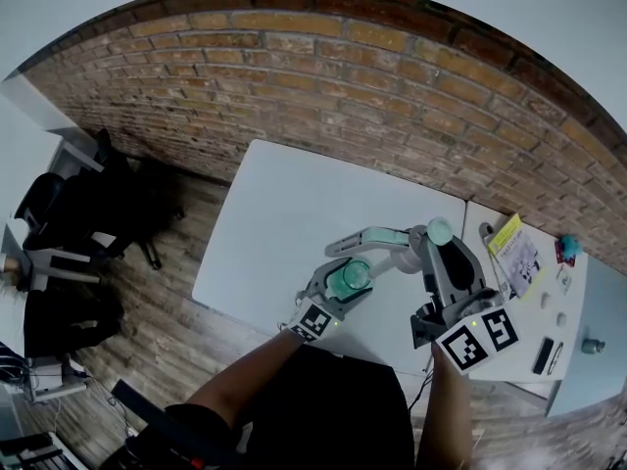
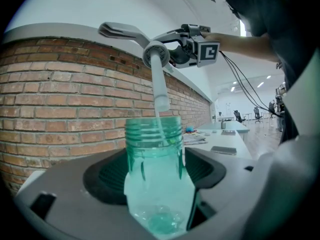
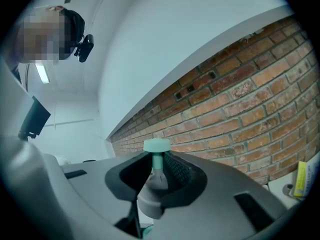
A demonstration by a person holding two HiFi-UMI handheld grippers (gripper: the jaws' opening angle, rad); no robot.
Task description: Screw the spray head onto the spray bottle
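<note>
My left gripper [image 1: 343, 282] is shut on a clear green spray bottle [image 1: 349, 276], held upright with its threaded neck [image 2: 152, 129] open at the top. In the left gripper view the bottle [image 2: 159, 184] fills the space between the jaws. My right gripper [image 1: 434, 238] is shut on the spray head [image 1: 440, 229], which has a teal top [image 3: 156, 145] and a grey collar [image 3: 150, 199]. The spray head [image 2: 156, 53] hangs right above the bottle. Its white dip tube [image 2: 160, 89] points down, and the thin end reaches into the neck.
Both grippers work over a white table [image 1: 284, 213] against a brick wall [image 1: 392, 76]. A second table [image 1: 578, 360] on the right carries a yellow booklet [image 1: 515, 251], a dark phone [image 1: 542, 355] and small items. Black chairs [image 1: 69, 223] stand at the left.
</note>
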